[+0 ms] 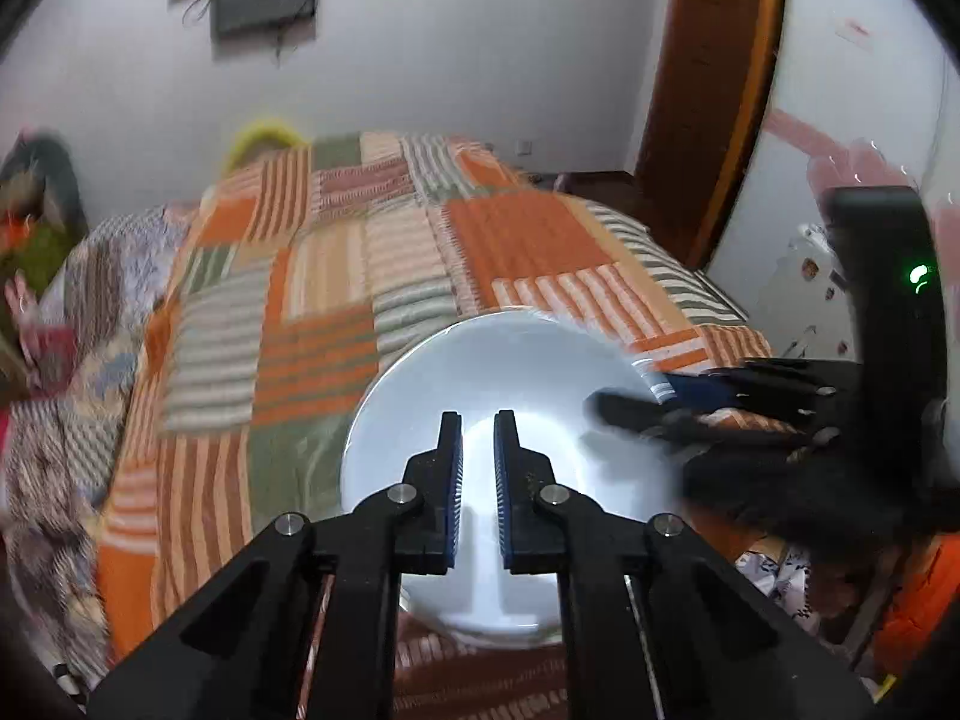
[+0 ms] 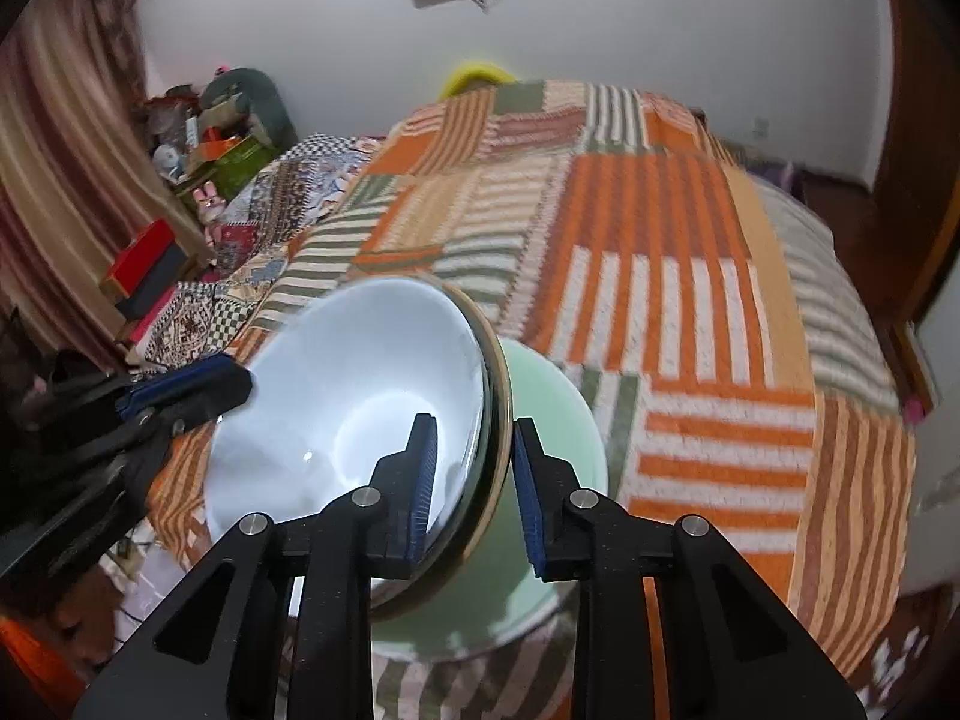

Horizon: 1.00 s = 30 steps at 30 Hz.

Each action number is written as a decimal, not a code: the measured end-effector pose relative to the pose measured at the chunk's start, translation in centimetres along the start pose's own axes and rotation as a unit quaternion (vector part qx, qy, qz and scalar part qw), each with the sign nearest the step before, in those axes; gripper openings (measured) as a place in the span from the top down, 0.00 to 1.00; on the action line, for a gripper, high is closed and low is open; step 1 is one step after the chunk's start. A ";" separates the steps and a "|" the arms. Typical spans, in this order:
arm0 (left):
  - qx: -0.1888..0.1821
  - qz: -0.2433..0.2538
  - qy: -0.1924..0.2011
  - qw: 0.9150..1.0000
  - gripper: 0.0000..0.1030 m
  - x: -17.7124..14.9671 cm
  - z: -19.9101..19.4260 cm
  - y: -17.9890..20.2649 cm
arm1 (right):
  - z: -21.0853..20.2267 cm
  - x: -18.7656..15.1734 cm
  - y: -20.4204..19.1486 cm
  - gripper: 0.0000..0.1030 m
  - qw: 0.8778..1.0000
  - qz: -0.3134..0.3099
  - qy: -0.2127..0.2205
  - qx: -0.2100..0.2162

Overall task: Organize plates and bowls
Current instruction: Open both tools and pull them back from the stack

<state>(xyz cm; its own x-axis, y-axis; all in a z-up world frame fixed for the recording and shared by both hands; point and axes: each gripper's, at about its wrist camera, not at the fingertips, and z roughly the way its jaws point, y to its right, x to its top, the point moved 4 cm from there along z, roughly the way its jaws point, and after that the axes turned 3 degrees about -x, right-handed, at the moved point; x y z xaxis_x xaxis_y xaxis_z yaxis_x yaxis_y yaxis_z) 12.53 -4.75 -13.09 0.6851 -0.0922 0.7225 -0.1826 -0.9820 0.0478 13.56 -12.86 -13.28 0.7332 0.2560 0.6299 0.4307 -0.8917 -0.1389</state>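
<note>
At the left, the left hand-held gripper [image 2: 180, 390] reaches to the near-left rim of the white bowl [image 2: 348, 414]. In its own view its fingers stand close together over the bowl's inside with only a narrow slit between the blue pads, and nothing is visibly pinched there; I judge it closed and empty. The bowl sits tilted just ahead of and below both tools, above the striped blanket [image 2: 690, 312] on the bed. To the right, the right hand-held gripper [image 2: 471, 480] is clamped on the bowl's right rim, one pad inside, one outside against the dark-edged lip. A pale green bowl [image 2: 558, 420] lies directly under and behind it, apparently nested. These look like glazed ceramic: stiff, smooth, fairly heavy, and liable to chip. The rim is the sensible place to grip, squarely, since the glaze may slip and the soft bed gives uneven support.
</note>
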 end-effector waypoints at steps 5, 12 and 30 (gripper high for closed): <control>0.000 -0.050 -0.008 0.999 0.91 -0.4 0.5 -1.8 | 0.6 -0.3 0.7 0.77 1.000 -0.001 0.001 -0.022; 0.015 -0.072 -0.017 0.997 0.89 -1.8 0.4 -3.2 | 0.6 -0.9 2.9 0.73 0.999 0.035 -0.007 -0.020; 0.028 -0.069 0.119 0.990 0.54 1.3 -8.0 -2.6 | -8.1 1.0 0.2 0.61 0.993 -0.010 0.114 -0.023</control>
<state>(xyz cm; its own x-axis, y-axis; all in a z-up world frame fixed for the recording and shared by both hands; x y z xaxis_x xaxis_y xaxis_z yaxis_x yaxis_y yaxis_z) 8.21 -0.98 -6.75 0.5142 0.0777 0.8542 -0.0553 -0.9908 0.1235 10.16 -15.79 -6.48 0.5834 0.1877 0.7902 0.4166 -0.9043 -0.0928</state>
